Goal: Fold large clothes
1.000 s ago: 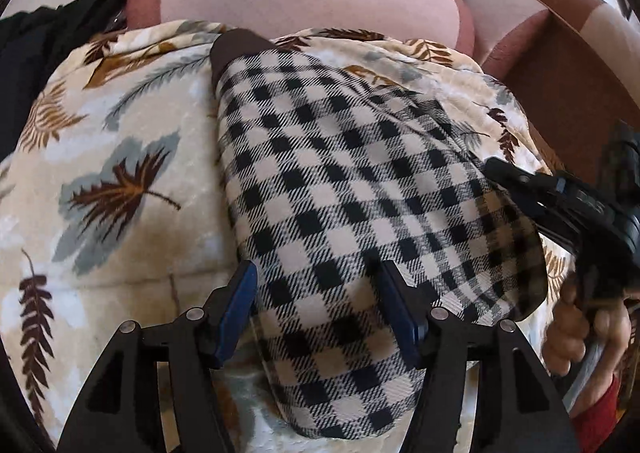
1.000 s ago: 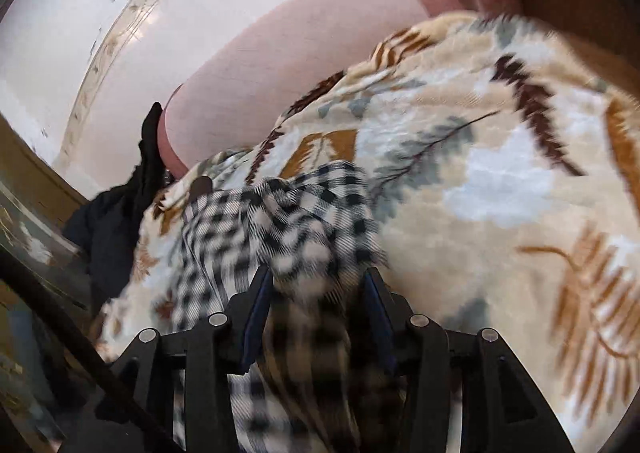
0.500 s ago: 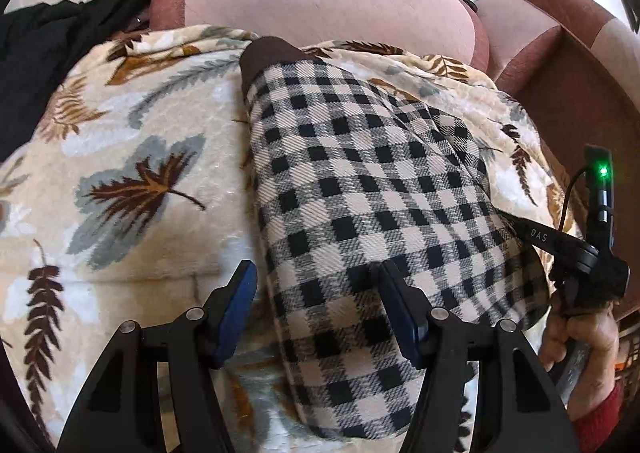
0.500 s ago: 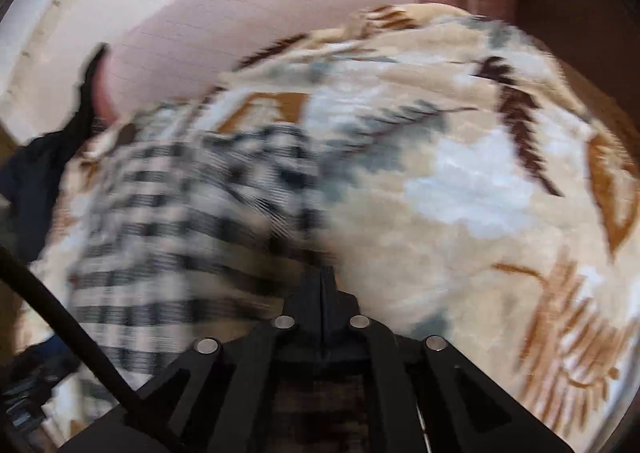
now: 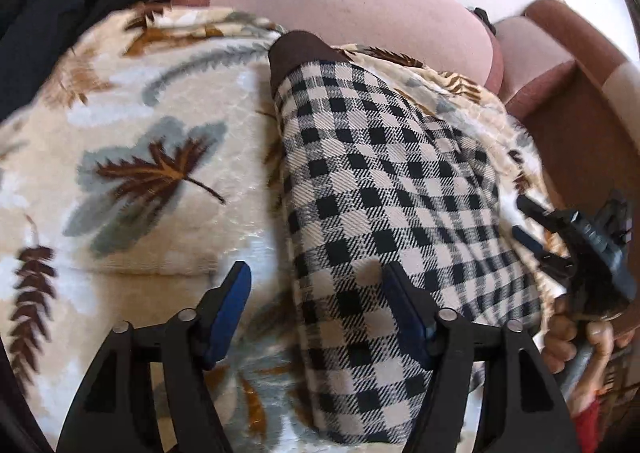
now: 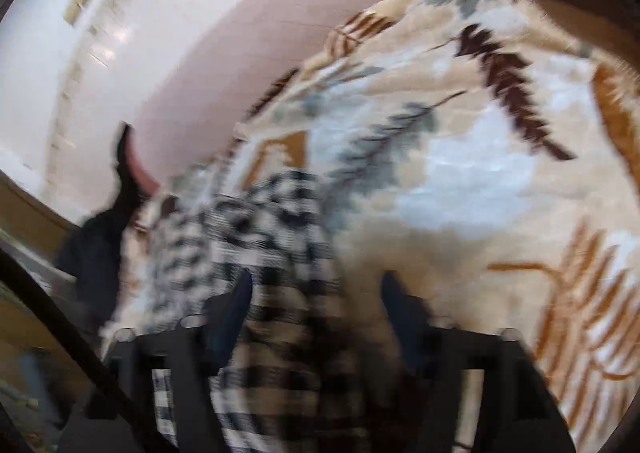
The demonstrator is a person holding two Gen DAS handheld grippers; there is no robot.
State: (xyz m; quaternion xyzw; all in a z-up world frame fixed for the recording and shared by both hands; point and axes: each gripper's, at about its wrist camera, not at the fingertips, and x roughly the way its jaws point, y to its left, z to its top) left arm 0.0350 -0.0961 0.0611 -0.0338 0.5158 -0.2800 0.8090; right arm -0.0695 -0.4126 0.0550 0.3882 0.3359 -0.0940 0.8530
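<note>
A black-and-white checked garment (image 5: pixel 384 189) with a brown cuff (image 5: pixel 298 53) lies folded lengthwise on a leaf-patterned blanket (image 5: pixel 152 173). My left gripper (image 5: pixel 316 305) is open just above the garment's near end, with its left edge between the jaws. My right gripper (image 6: pixel 316 301) is open at the garment's right edge (image 6: pixel 272 237); that view is blurred. The right gripper also shows in the left wrist view (image 5: pixel 560 241), held by a hand beside the garment.
The blanket covers a pink and brown sofa (image 5: pixel 360 1) with an armrest (image 5: pixel 568 65) at the right. Dark clothing (image 5: pixel 52 21) lies at the far left. A white tiled floor (image 6: pixel 120 13) lies beyond the sofa.
The right gripper closed half a second ago and has opened again at the garment's right edge. The left gripper has stayed open and moved a little closer to the garment.
</note>
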